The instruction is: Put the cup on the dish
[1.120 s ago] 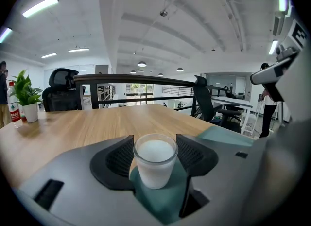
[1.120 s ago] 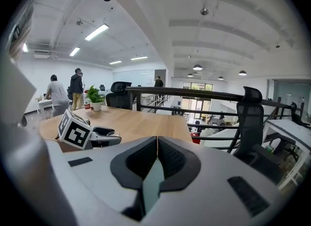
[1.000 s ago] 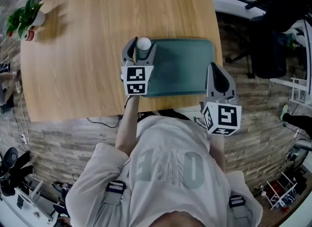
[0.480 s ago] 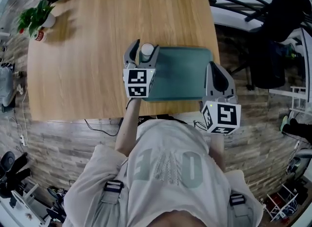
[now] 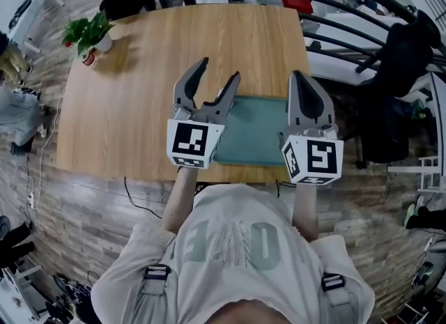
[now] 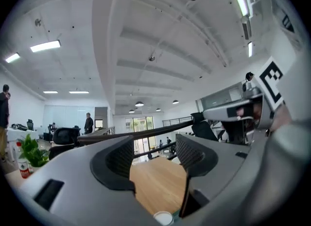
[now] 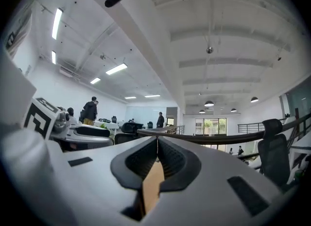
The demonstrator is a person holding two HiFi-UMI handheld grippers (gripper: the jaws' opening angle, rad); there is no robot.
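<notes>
A small white cup (image 5: 221, 95) stands at the left end of the green dish (image 5: 259, 133), mostly hidden in the head view behind one finger of my left gripper (image 5: 220, 69). That gripper is held above the cup, open and holding nothing. In the left gripper view only the cup's rim (image 6: 163, 217) shows, at the bottom edge below the open left gripper (image 6: 153, 147). My right gripper (image 5: 306, 79) hovers over the dish's right end, shut and empty. In the right gripper view the right gripper (image 7: 157, 141) has its jaws pressed together.
The dish lies near the front right of a wooden table (image 5: 153, 51). A potted plant (image 5: 87, 33) stands at the table's far left corner. Black railings and a dark chair (image 5: 401, 58) are beyond the right edge.
My left gripper has let go of the cup, opened and risen above it. The cup stays on the dish's left end. The right gripper has also lifted.
</notes>
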